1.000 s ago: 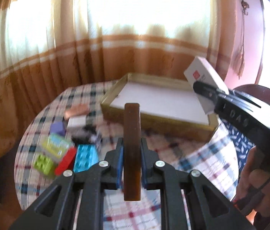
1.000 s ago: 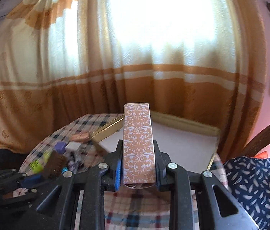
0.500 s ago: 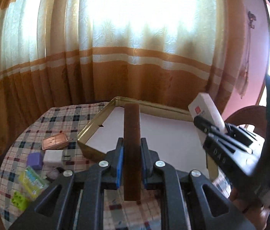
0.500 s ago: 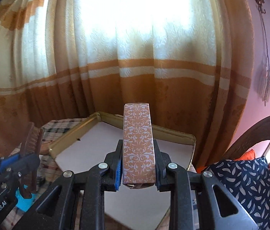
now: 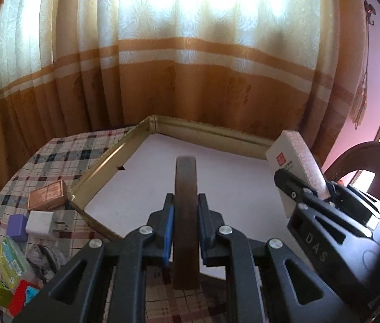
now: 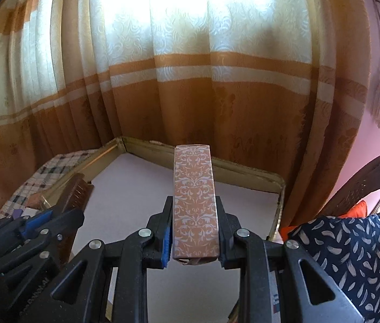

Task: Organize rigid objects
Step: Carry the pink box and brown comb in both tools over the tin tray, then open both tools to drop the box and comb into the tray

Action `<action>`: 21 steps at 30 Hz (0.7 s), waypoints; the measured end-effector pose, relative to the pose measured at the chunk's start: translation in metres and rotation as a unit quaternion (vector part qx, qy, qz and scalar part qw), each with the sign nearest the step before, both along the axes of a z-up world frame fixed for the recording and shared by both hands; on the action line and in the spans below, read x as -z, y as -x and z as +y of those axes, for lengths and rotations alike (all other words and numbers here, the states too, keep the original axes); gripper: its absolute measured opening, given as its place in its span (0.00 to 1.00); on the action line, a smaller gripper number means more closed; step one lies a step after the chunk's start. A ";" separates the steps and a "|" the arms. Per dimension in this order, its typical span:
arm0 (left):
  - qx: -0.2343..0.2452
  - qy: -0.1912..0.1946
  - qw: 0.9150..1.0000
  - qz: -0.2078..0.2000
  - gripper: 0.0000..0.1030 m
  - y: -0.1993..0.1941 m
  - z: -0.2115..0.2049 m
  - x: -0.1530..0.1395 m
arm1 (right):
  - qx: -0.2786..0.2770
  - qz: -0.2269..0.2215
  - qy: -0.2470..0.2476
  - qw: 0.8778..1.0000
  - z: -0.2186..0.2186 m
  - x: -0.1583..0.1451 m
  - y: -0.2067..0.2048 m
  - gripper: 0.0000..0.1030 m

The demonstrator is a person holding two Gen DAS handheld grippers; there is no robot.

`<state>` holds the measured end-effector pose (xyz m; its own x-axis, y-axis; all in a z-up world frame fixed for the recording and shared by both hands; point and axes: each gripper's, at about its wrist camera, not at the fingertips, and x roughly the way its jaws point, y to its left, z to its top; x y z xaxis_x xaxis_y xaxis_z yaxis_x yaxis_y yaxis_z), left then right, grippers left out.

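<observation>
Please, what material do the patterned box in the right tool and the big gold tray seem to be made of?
The patterned box, held by the right tool, looks like printed cardboard with a matte finish: sharp folded edges and a flap at its near end. The gold tray is probably a cardboard lid with metallic gold paper on its walls, which shine slightly; thin metal cannot be excluded. Its floor is plain matte white.
</observation>
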<state>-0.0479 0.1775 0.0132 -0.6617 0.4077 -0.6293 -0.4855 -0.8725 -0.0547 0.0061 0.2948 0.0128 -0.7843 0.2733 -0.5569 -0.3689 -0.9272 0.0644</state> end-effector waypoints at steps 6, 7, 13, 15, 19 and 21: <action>-0.046 0.037 0.998 0.037 0.61 -0.006 -0.005 -0.009 | 0.028 0.021 0.010 0.999 0.005 0.001 -0.011 0.71; -0.061 0.040 0.996 0.051 0.80 -0.008 -0.010 -0.013 | 0.035 0.031 0.014 0.999 0.007 -0.001 -0.015 0.77; -0.124 0.033 0.985 0.112 1.00 -0.029 -0.058 -0.033 | 0.054 0.106 0.024 0.993 -0.011 -0.019 -0.049 0.79; -0.134 0.034 0.984 0.112 1.00 -0.032 -0.075 -0.034 | 0.047 0.122 0.019 0.991 -0.027 -0.022 -0.053 0.79; -0.172 0.035 0.978 0.109 1.00 -0.034 -0.114 -0.029 | 0.042 0.158 0.000 0.987 -0.069 -0.023 -0.053 0.80; -0.188 0.035 0.976 0.103 1.00 -0.033 -0.130 -0.025 | 0.041 0.163 -0.003 0.986 -0.084 -0.020 -0.049 0.81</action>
